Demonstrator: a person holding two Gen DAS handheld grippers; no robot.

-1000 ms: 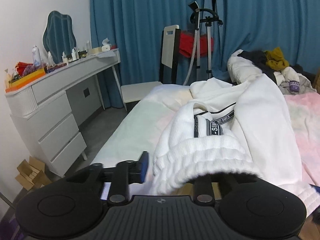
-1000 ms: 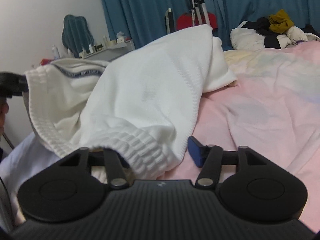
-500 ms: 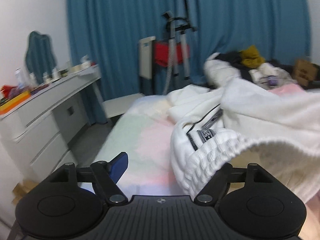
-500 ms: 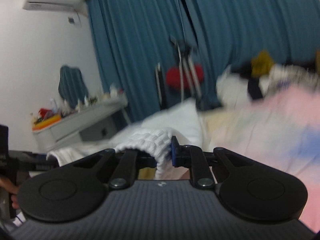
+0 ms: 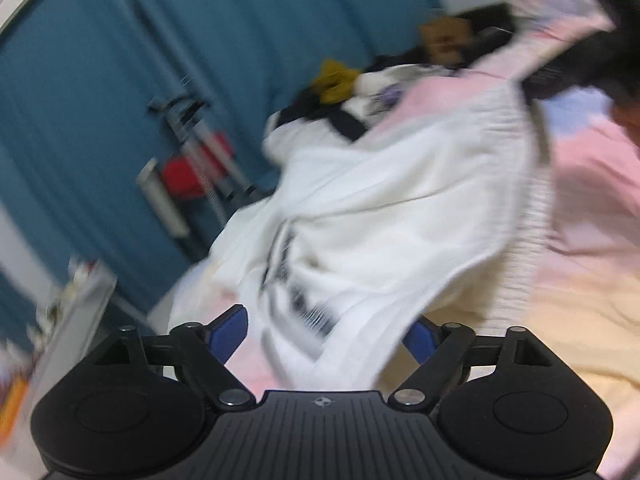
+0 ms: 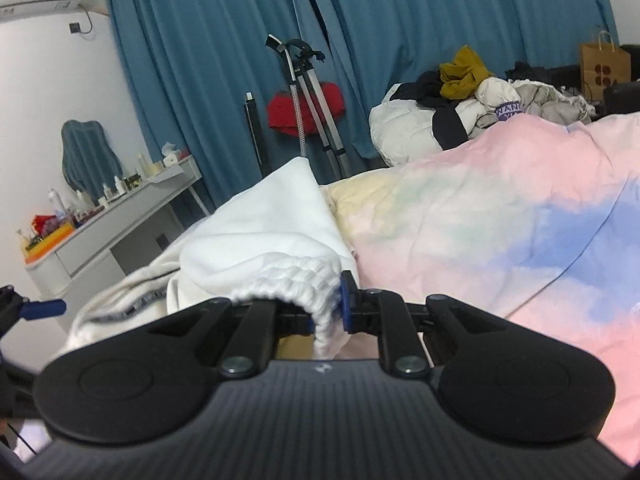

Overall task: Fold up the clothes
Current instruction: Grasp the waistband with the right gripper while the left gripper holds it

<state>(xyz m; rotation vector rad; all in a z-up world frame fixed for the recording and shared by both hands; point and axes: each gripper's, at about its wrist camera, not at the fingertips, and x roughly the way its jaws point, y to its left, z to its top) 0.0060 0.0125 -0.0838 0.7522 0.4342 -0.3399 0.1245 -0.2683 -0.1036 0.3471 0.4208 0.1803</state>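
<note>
We are pinching the ribbed hem of the white knitted sweatshirt (image 6: 256, 248) in our right gripper (image 6: 326, 312), low centre. Our left gripper (image 5: 326, 330) is gaping wide around blurred white cloth, gripping nothing. The pastel pink-and-blue bedspread (image 6: 500, 232) is lying open at right.

Two hand-held grippers are showing: left (image 5: 326, 330), right (image 6: 326, 306); one white garment (image 6: 264, 232) is lying on one bed (image 6: 500, 216).
</note>
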